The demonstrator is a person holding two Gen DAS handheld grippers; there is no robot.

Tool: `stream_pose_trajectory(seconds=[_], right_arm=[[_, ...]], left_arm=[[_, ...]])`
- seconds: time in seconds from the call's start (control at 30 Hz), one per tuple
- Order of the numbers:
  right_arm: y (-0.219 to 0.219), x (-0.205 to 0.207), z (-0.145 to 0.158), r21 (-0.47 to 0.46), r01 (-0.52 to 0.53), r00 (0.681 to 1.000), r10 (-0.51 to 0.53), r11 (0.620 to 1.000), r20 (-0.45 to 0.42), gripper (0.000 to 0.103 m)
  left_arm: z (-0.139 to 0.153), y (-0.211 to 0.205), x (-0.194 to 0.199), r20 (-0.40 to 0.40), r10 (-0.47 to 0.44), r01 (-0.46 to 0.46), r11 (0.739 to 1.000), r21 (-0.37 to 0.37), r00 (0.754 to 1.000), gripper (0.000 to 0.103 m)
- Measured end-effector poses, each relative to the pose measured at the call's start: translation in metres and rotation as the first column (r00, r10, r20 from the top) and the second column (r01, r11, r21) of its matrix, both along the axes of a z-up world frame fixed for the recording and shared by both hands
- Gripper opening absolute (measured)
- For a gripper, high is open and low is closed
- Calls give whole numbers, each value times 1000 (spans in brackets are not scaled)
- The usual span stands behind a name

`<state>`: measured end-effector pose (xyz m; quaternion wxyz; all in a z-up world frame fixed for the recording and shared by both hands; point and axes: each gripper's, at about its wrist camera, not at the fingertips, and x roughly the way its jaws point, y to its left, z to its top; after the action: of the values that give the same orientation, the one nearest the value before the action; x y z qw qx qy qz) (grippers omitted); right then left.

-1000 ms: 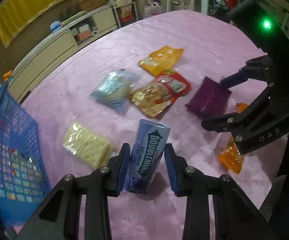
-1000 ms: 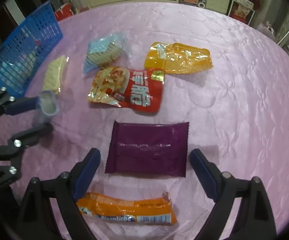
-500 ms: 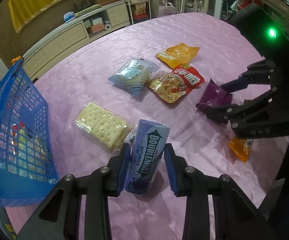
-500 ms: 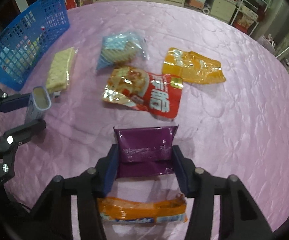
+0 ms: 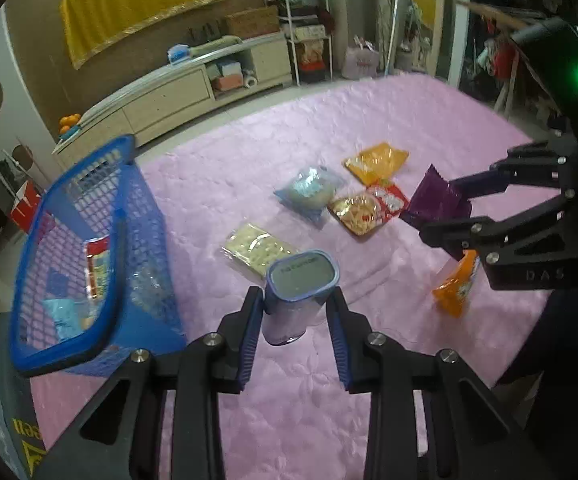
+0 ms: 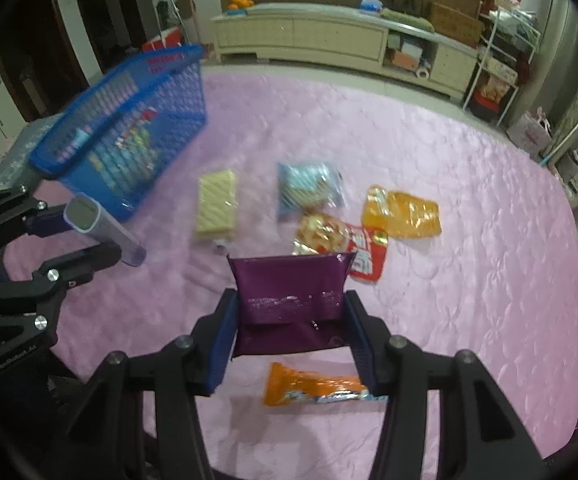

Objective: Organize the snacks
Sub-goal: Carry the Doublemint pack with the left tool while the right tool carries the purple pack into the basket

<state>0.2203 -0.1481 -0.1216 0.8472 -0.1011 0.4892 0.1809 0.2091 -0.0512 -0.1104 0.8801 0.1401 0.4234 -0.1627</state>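
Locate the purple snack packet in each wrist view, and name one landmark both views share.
Left wrist view: purple packet at right of centre, clamped in the right gripper.
Right wrist view: purple packet at lower centre, between that gripper's fingers.
Shared landmark: the blue basket, at left in both.

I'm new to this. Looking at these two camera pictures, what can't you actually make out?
- Blue basket contents: both views, blurred, partly behind the mesh wall; which snacks they are is unclear.
- Gum canister label: left wrist view shows mostly its end; the left gripper fingers cover its sides.
- Purple packet: no print readable in the right gripper.
- Orange packet: right wrist view, one end behind a finger, print too small.
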Motion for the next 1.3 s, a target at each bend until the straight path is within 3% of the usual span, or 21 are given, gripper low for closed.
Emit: stream_pose_trajectory(seconds=[0.13, 0.43, 0.77, 1.0, 1.3], right_arm=[[-4, -8, 22, 28, -18, 999, 17, 999, 38, 56], [35, -21, 67, 86, -100, 989, 90, 991, 114, 56], [89, 1, 94, 115, -191, 974, 173, 975, 146, 56], [129, 28, 97, 83, -244, 962, 230, 966, 147, 56], [161, 63, 74, 38, -291, 952, 286, 956, 109, 56]], left_arm=[[23, 12, -14, 36, 17, -17, 1000, -11, 999, 30], [74, 48, -34, 114, 57, -58, 998, 10, 992, 30], [108, 98, -17, 152, 110, -114, 993, 14, 982, 30], [109, 123, 9, 140, 149, -155, 987, 33, 979, 30], [83, 154, 56, 57, 210, -210, 978, 0, 976, 30]])
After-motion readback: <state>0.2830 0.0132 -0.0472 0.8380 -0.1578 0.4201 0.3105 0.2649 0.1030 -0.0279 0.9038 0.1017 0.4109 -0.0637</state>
